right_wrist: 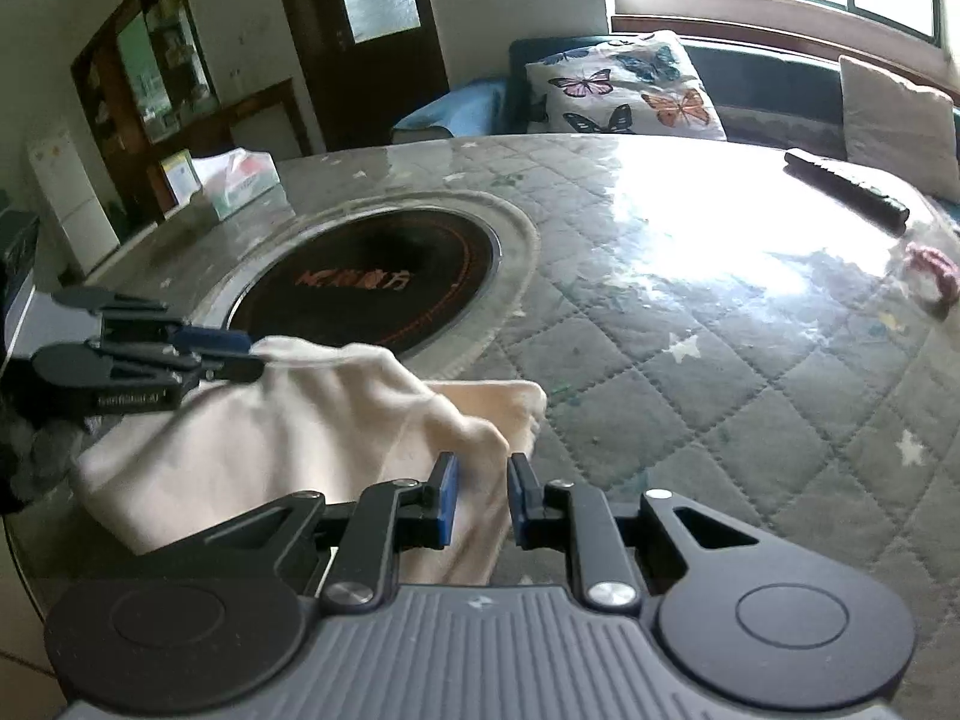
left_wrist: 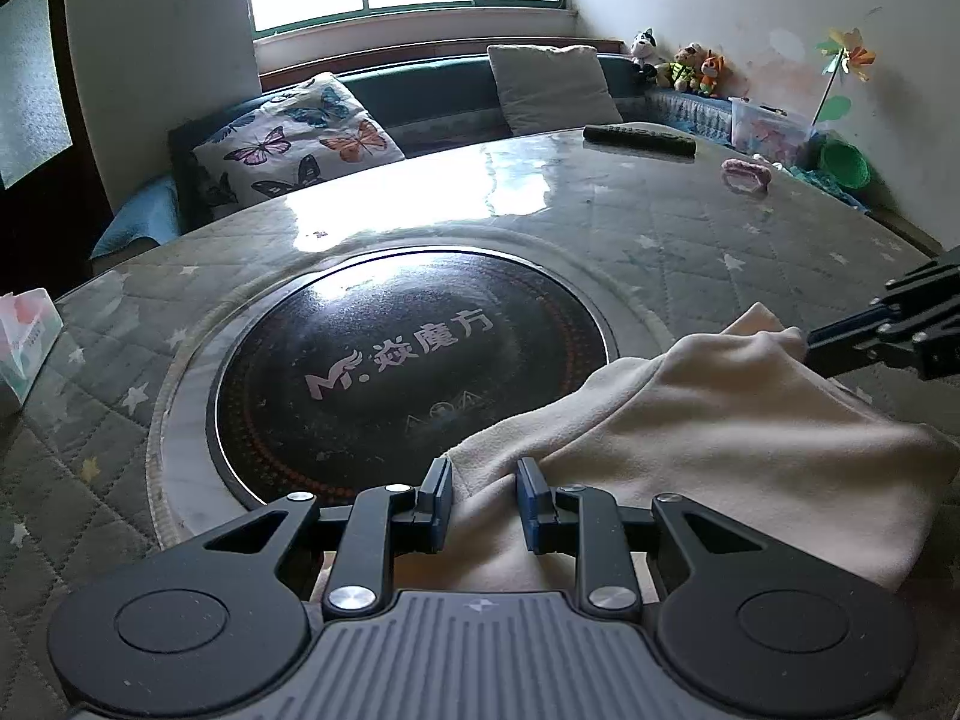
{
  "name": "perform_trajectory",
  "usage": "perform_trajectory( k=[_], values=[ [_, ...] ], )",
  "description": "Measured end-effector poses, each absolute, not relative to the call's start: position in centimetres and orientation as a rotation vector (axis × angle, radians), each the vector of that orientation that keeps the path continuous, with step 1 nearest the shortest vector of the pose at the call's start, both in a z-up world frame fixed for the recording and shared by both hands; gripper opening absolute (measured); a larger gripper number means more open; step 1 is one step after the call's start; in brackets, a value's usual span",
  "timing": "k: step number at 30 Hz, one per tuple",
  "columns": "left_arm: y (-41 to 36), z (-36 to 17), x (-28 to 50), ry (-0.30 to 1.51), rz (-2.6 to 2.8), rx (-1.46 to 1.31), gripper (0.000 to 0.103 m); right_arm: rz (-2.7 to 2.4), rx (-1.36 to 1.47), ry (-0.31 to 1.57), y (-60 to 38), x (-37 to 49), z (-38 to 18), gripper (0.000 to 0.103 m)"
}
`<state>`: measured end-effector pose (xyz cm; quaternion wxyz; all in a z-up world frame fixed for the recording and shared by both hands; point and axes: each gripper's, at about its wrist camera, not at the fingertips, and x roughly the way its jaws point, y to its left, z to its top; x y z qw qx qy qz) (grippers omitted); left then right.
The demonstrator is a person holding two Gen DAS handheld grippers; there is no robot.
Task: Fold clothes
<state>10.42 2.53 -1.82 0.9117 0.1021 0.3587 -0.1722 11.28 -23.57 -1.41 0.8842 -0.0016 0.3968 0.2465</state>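
A cream garment (left_wrist: 708, 420) lies bunched on the round table (left_wrist: 600, 228), partly over the black hotplate (left_wrist: 408, 372). My left gripper (left_wrist: 485, 501) has its jaws a little apart with a fold of the garment between them. It also shows in the right wrist view (right_wrist: 240, 354), at the garment's (right_wrist: 288, 438) left corner. My right gripper (right_wrist: 483, 495) also has its jaws a little apart around a cloth fold. Its tip shows in the left wrist view (left_wrist: 810, 342), touching the garment's far corner.
A black remote (left_wrist: 639, 141) and a pink hair tie (left_wrist: 747, 174) lie at the table's far right. A tissue box (right_wrist: 240, 180) stands at the left edge. A sofa with a butterfly cushion (left_wrist: 294, 144) runs behind the table. The hotplate (right_wrist: 366, 282) sits mid-table.
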Motion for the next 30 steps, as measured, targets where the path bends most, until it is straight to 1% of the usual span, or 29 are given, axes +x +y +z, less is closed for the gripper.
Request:
perform_trajectory(
  k=[1,3,4,9,12,15,22,30],
  values=[
    [2.5,-1.8,10.4,0.739,-0.354,0.212,0.027,0.518,0.005,0.821,-23.5,11.4,-1.5,0.017],
    [2.5,-1.8,10.4,0.738,-0.353,0.212,0.027,0.530,0.011,0.811,-23.3,11.4,-1.4,0.013],
    [2.5,-1.9,10.4,0.737,-0.352,0.213,0.027,0.534,0.013,0.804,-23.2,11.4,-1.4,0.004],
    [2.5,-2.0,10.3,0.725,-0.346,0.214,0.027,0.475,-0.052,0.740,-22.6,11.2,-1.0,0.004],
    [2.5,-2.1,10.1,0.719,-0.343,0.214,0.028,0.456,-0.041,0.775,-22.8,11.8,-1.7,0.004],
    [2.6,-2.1,10.1,0.718,-0.341,0.215,0.031,0.448,-0.036,0.787,-22.9,12.1,-2.0,0.010],
    [2.6,-2.1,10.2,0.716,-0.339,0.210,0.031,0.542,-0.068,0.726,-20.8,11.8,0.4,0.010],
    [2.7,-2.1,10.3,0.718,-0.334,0.205,0.033,0.584,-0.078,0.806,-17.6,15.1,-2.0,0.010]
  ],
)
